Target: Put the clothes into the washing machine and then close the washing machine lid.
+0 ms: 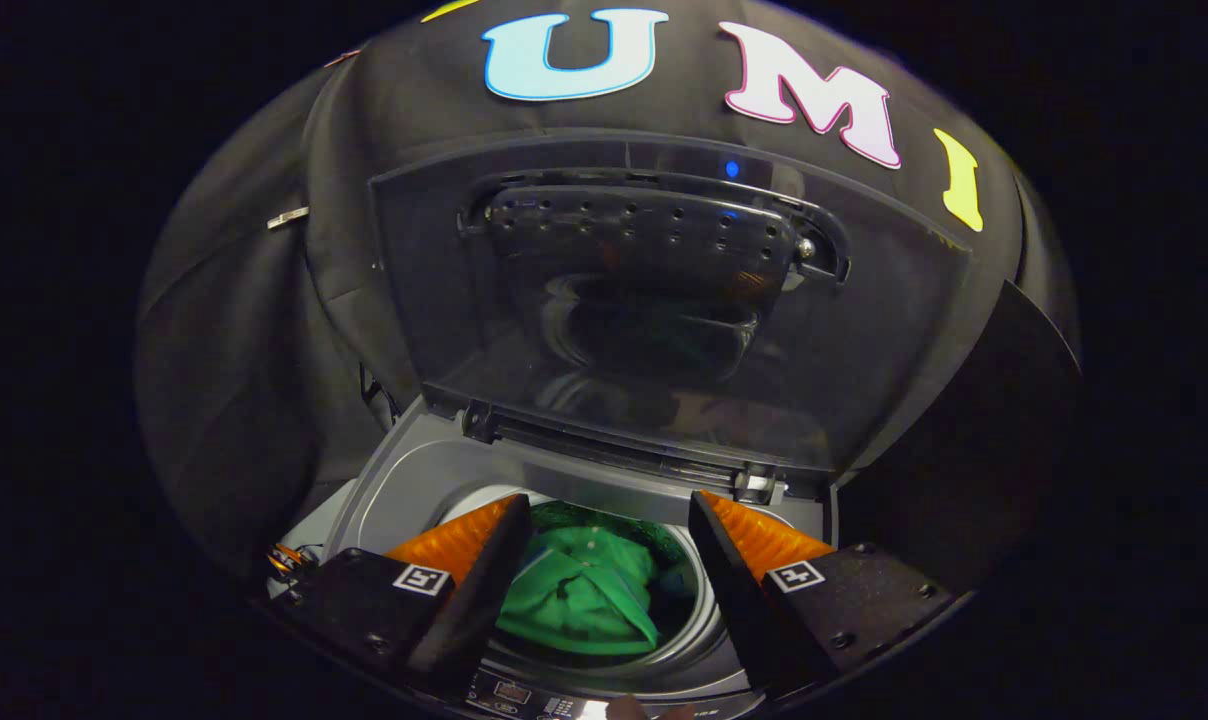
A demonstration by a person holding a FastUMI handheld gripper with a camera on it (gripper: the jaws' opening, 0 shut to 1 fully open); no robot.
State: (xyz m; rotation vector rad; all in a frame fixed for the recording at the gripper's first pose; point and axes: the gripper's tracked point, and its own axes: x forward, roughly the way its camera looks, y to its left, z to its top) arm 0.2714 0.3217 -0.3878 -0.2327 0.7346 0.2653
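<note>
Clothes (584, 600) are sitting down in the washing machine drum (699, 610), a green garment bunched up, showing in the gap between the two fingers and below them. Gripper (609, 520) is hanging over the tub opening with fingers spread wide and nothing between them, so it's released, not gripping anything. Fingertips are pointing toward the hinge side of the machine.

Progress: loading part is looking done, going by the garment already lying inside the drum. Can't rule out more clothes somewhere outside the camera's reach, so treating that as probable, not certain. What's left: closing the lid.

Lid (664, 310) is standing fully open, tilted back against the booth cloth, well beyond the fingers. It's a dark see-through panel with a perforated insert near its top edge, and the hinges (759, 485) are sitting just ahead of the fingertips at the rear of the grey top deck (404, 480).

Drum contents: green fabric is taking up most of the visible opening, with something darker green behind it; lighting down there is poor, so I can't tell if that's a second item or a fold of the same one. Control panel (524, 695) is showing along the near rim, under the fingers.

Next move is probably getting a finger behind the lid's top edge and pulling it forward and down.
</note>
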